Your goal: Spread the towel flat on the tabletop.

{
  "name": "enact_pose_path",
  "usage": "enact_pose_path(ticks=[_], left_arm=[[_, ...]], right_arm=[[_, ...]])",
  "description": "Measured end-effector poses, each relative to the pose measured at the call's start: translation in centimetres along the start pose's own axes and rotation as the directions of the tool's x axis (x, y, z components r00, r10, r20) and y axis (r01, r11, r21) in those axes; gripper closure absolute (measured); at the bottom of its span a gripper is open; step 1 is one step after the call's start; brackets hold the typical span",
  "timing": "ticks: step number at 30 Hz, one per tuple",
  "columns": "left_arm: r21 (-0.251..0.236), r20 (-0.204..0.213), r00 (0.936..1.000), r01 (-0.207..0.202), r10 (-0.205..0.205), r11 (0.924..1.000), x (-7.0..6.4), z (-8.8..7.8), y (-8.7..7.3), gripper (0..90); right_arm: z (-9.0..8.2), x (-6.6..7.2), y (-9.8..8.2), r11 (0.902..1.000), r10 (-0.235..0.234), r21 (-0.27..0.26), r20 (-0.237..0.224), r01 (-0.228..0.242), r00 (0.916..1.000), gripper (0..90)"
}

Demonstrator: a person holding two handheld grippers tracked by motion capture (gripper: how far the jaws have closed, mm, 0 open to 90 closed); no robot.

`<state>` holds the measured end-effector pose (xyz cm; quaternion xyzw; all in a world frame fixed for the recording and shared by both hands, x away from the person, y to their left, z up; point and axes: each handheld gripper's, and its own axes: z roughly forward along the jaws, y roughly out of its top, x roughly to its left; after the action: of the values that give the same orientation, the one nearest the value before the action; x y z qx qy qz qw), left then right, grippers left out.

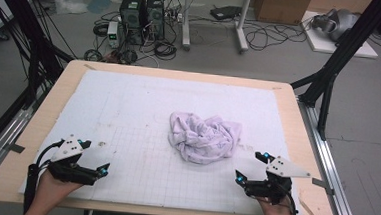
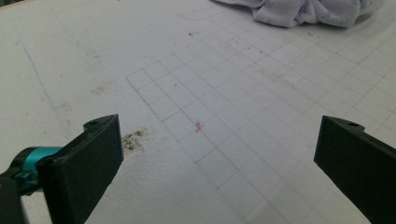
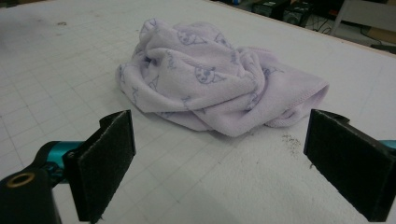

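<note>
Crumpled pale lilac towel lies right of centre on white gridded mat covering wooden table. Left gripper near front-left corner, jaws apart, nothing between, well apart from towel. Right gripper near front-right, jaws apart, near towel's lower right edge, not touching. 2 computer towers on floor beyond table among cables.

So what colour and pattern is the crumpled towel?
Pale lilac towel with small cartoon face prints, clearest in the right gripper view.
</note>
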<state>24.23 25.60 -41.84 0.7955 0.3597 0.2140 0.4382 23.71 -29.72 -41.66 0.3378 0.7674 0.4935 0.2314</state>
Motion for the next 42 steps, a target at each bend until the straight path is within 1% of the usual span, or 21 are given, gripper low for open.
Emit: enact_pose_path(ticks=[2,5,7,14,19,23,25,29,30,33,35,36,37,39,40,42], left_arm=[[0.001,0.000,1.0000,0.004,-0.004,1.0000,0.0,0.0,0.0,1.8],[0.001,0.000,1.0000,0.003,-0.003,1.0000,0.1,0.0,-0.1,1.8],[0.002,-0.002,1.0000,-0.004,0.004,1.0000,0.1,-0.1,-0.1,1.8],[-0.002,0.000,1.0000,0.002,-0.002,1.0000,0.0,-0.1,-0.1,1.8],[-0.007,0.002,1.0000,0.005,-0.005,1.0000,0.0,-0.1,-0.1,1.8],[-0.006,-0.003,1.0000,0.002,-0.002,1.0000,0.0,-0.1,-0.1,1.8],[-0.009,-0.004,1.0000,0.005,-0.005,1.0000,0.0,-0.2,-0.1,1.8],[-0.015,-0.005,1.0000,0.008,-0.008,0.9999,-0.1,-0.2,-0.1,1.8],[-0.013,-0.004,1.0000,0.007,-0.007,0.9999,0.0,-0.3,-0.1,1.8],[-0.016,-0.006,0.9999,0.009,-0.009,0.9998,0.0,-0.3,-0.1,1.8],[-0.019,-0.008,0.9999,0.012,-0.012,0.9998,0.1,-0.3,-0.1,1.8],[-0.020,-0.007,0.9999,0.013,-0.014,0.9997,0.2,-0.3,-0.1,1.8],[-0.020,-0.007,0.9999,0.013,-0.014,0.9997,0.2,-0.3,-0.1,1.8],[-0.020,-0.008,0.9999,0.014,-0.014,0.9997,0.2,-0.3,-0.1,1.8],[-0.021,-0.009,0.9999,0.013,-0.013,0.9997,0.1,-0.3,-0.1,1.8],[-0.021,-0.009,0.9999,0.013,-0.014,0.9997,0.1,-0.3,-0.1,1.8]], right_arm=[[0.1,-0.1,-0.1,0.9999,0.007,0.008,-0.004,-0.007,1.0000,8.1],[0.1,-0.1,-0.1,1.0000,0.008,0.005,-0.005,-0.008,1.0000,8.1],[0.1,-0.1,-0.1,1.0000,0.007,0.005,-0.005,-0.006,1.0000,8.1],[0.2,0.1,0.0,1.0000,-0.002,0.006,-0.007,0.002,1.0000,8.2],[0.2,-0.1,0.0,1.0000,0.003,-0.001,-0.006,-0.003,1.0000,8.1],[0.2,-0.2,0.0,0.9999,0.017,0.002,-0.006,-0.017,0.9998,8.1],[0.3,-0.2,0.1,0.9999,0.012,-0.002,-0.004,-0.012,0.9999,8.1],[0.4,-0.4,0.3,0.9996,0.027,-0.005,-0.016,-0.028,0.9995,8.1],[0.6,-0.4,0.5,0.9991,0.041,-0.008,-0.031,-0.042,0.9987,8.1],[0.7,-0.4,0.9,0.9992,0.038,-0.009,-0.040,-0.038,0.9985,8.1],[0.8,-0.5,1.4,0.9994,0.032,-0.010,-0.041,-0.032,0.9986,8.2],[1.0,-0.7,2.0,0.9995,0.028,-0.014,-0.054,-0.029,0.9981,8.1],[1.0,-0.7,2.0,0.9995,0.028,-0.014,-0.054,-0.029,0.9981,8.1],[1.3,-0.9,2.7,0.9995,0.030,-0.012,-0.063,-0.031,0.9976,8.2],[1.8,-1.2,3.6,0.9991,0.038,-0.014,-0.087,-0.039,0.9955,8.1],[2.6,-1.5,4.6,0.9995,0.027,-0.015,-0.100,-0.029,0.9946,8.1]])
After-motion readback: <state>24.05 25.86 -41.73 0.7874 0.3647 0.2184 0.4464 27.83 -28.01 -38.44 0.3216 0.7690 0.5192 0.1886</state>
